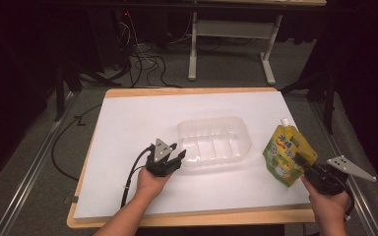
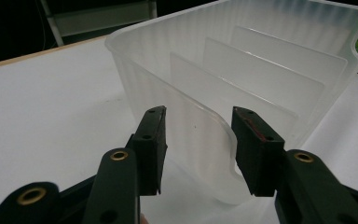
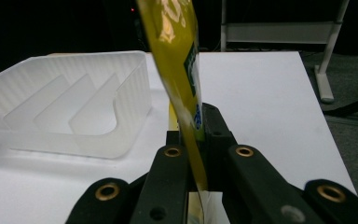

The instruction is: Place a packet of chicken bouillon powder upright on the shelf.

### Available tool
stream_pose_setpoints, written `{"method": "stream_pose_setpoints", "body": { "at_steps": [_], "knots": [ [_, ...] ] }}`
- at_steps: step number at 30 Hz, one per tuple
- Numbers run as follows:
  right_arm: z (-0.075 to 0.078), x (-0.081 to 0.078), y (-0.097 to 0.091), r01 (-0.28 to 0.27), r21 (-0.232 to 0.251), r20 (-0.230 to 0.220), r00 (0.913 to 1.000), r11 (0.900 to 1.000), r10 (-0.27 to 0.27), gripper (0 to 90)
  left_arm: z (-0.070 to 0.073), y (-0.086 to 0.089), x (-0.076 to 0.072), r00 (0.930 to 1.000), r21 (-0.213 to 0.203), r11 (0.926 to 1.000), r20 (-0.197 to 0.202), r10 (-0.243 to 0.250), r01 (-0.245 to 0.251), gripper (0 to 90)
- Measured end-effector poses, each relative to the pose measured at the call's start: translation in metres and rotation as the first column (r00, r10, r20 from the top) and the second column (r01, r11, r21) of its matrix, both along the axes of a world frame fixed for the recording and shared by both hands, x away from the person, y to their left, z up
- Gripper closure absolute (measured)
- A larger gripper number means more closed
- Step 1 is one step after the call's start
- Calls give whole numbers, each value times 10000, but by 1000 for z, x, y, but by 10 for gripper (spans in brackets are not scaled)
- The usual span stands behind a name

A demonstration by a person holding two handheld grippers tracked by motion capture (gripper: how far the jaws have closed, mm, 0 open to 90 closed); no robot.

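At the right edge of the white sheet: a yellow drink pouch (image 1: 286,154), spout cap uppermost, held upright and slightly tilted, clear of the surface as far as can be judged from the high view. Printed green and blue panels on its front (lettering too small to read). Clamped at its lower right corner by the right gripper (image 1: 305,165), jaws pressed flat against both faces of the pouch (image 3: 182,88) in the right gripper view, no gap left between them. Gripped from below by the person's right hand (image 1: 329,206), grey three-cornered plate jutting out to the right.

Just left of the pouch, near but apart: a translucent plastic tray (image 1: 215,140) lying on the sheet, long side running left to right, with upright dividers splitting its inside into several narrow slots. Slots bare.

At the tray's near left corner: the left gripper (image 1: 176,156), held in the person's left hand (image 1: 150,184), black cable trailing back along the forearm. Jaws parted widely in the left gripper view, standing to either side of the curved corner wall of the tray (image 2: 223,126), closed on nothing.

Underneath all of it: a wooden table (image 1: 192,91) covered almost fully by the white sheet (image 1: 128,128). Beyond, a dim floor with loose cables (image 1: 145,61) and a white-legged desk frame (image 1: 231,37).
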State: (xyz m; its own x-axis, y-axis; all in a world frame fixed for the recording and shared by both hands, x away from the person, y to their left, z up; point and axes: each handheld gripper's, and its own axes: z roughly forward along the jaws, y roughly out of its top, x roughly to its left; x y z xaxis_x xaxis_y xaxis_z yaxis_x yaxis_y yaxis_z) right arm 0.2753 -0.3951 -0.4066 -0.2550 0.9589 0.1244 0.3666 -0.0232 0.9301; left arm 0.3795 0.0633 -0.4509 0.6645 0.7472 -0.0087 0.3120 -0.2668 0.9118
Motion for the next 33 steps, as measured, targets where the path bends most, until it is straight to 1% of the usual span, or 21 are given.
{"method": "stream_pose_setpoints", "body": {
  "at_steps": [2, 4, 7, 11, 13, 18, 20, 21, 25, 27, 29, 30, 33],
  "knots": [
    [0, 0, 1, -6, -33, 25, 10000, 10000, 6, 900, 0, 1, 1, 10000, 4, 10000, 8, -2, 2, 567],
    [1, 0, 3, 43, -91, 53, 10000, 9999, -42, 900, 0, 1, 1, 10000, 2, 10000, 12, 70, -70, 591],
    [2, -1, 4, 83, -103, 128, 9999, 9999, -82, 900, 0, 1, 1, 9999, 48, 9999, 36, 124, -124, 591],
    [4, -3, 4, 34, 79, 288, 9996, 10000, -37, 900, -1, 2, 2, 9999, 73, 9999, 56, 131, -132, 592],
    [6, -5, 5, 52, 128, 388, 9992, 9999, -57, 900, -1, 2, 3, 9998, 61, 9997, 40, 218, -218, 588],
    [12, -8, 6, 81, 398, 600, 9981, 9992, -104, 900, -1, 4, 6, 9996, -63, 9996, -18, 293, -293, 591],
    [15, -9, 6, 19, 587, 686, 9976, 9983, -59, 900, -1, 4, 5, 9996, -1, 9996, 29, 276, -276, 576],
    [17, -9, 6, 10, 583, 747, 9972, 9983, -54, 900, -1, 5, 5, 9996, 20, 9996, 36, 272, -272, 562],
    [25, -10, 11, -11, 726, 953, 9954, 9974, -58, 900, 2, 7, 3, 9999, -107, 9998, -14, 159, -159, 510],
    [30, -11, 14, 19, 724, 1051, 9944, 9974, -96, 900, 2, 7, 2, 10000, -137, 9999, -15, 80, -80, 496],
    [36, -12, 17, 57, 775, 1154, 9932, 9970, -147, 900, 3, 7, 0, 10000, -68, 10000, -5, -26, 26, 488],
    [39, -12, 18, 56, 724, 1264, 9919, 9974, -148, 900, 3, 7, 0, 10000, -72, 10000, 5, -47, 47, 484],
    [45, -12, 22, 12, 754, 1414, 9899, 9972, -119, 900, 4, 8, -3, 9999, -94, 9998, 22, -146, 146, 468]
  ]
}}
